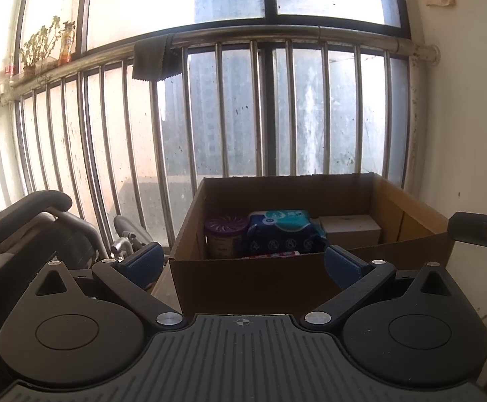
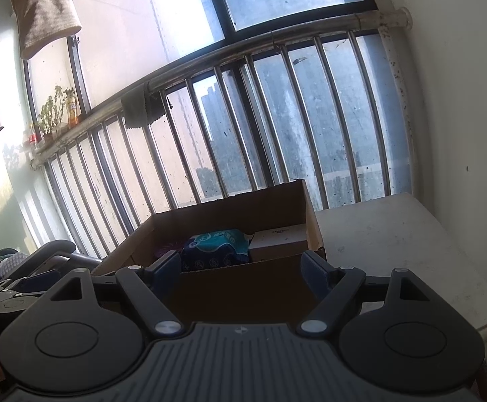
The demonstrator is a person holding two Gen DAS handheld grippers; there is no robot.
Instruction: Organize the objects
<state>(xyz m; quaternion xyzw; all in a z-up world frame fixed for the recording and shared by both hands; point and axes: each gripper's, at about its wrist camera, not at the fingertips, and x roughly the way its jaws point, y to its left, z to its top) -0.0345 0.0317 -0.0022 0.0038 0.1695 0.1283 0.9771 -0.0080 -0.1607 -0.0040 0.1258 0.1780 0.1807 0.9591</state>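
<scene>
An open cardboard box (image 1: 250, 278) stands in front of a barred window. Inside it are a purple round container (image 1: 225, 236), a blue and teal soft pack (image 1: 283, 231) and a pale carton (image 1: 352, 229). My left gripper (image 1: 241, 263) is open and empty, just in front of the box's near wall. In the right wrist view the same box (image 2: 243, 288) holds the blue and teal pack (image 2: 215, 249) and the pale carton (image 2: 278, 243). My right gripper (image 2: 241, 269) is open and empty, also at the box's near wall.
A white table (image 2: 394, 251) carries the box and meets the white wall on the right. Metal window bars (image 1: 256, 110) with a dark cloth (image 1: 156, 60) hung on the rail stand behind. A wheelchair-like frame (image 1: 42, 221) is at the left. Plants (image 1: 42, 47) sit on the ledge.
</scene>
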